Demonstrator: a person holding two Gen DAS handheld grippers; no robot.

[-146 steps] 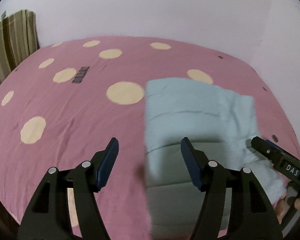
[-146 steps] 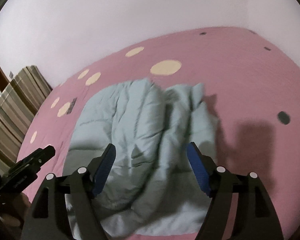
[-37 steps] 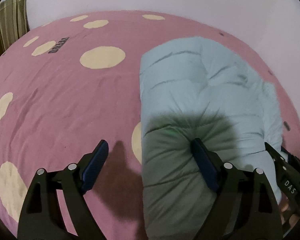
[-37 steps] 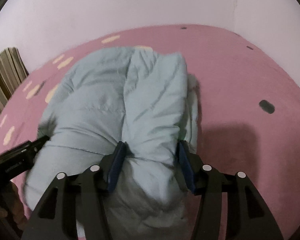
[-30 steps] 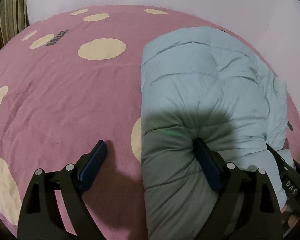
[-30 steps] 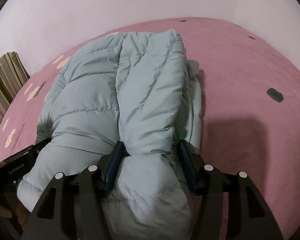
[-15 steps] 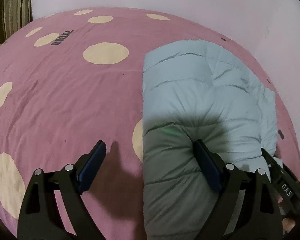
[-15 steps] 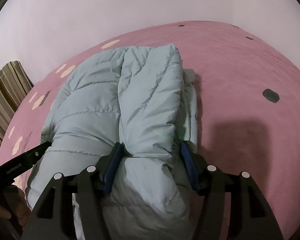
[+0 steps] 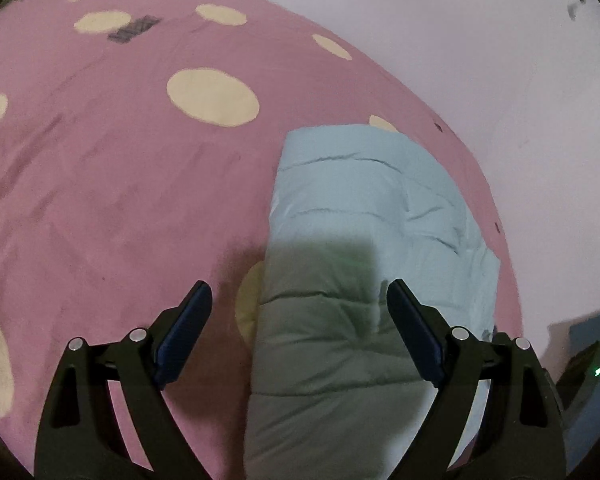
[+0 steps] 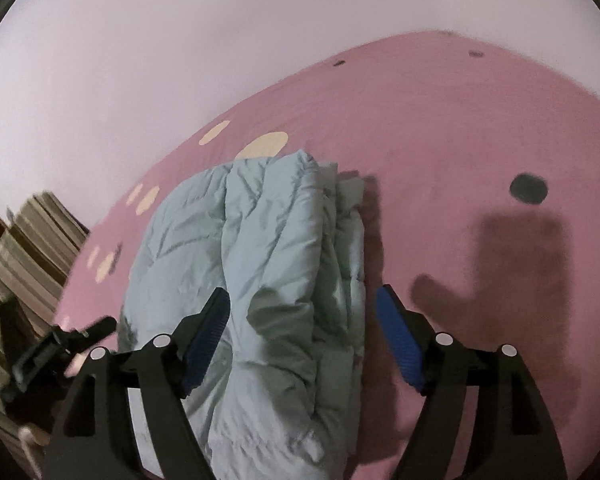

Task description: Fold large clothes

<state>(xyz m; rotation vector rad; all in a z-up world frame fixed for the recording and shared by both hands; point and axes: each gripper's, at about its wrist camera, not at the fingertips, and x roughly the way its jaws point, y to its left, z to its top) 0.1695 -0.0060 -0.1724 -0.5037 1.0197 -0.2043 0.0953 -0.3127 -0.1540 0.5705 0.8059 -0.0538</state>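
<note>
puffy quilted jacket folded on pink sheet; both grippers' jaws wide, empty

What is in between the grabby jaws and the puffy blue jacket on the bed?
Nothing visible. The puffy jacket lies folded on the pink bedspread, right ahead of both open grippers, the right gripper and the left gripper. Only open air shows between their jaws and the fabric.

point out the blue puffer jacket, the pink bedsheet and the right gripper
blue puffer jacket (image 10: 276, 232): right wrist view, on its quilted top fold.
pink bedsheet (image 9: 112, 184): left wrist view, on bare pink fabric.
right gripper (image 10: 302, 320): right wrist view, midway between its open fingertips.
</note>
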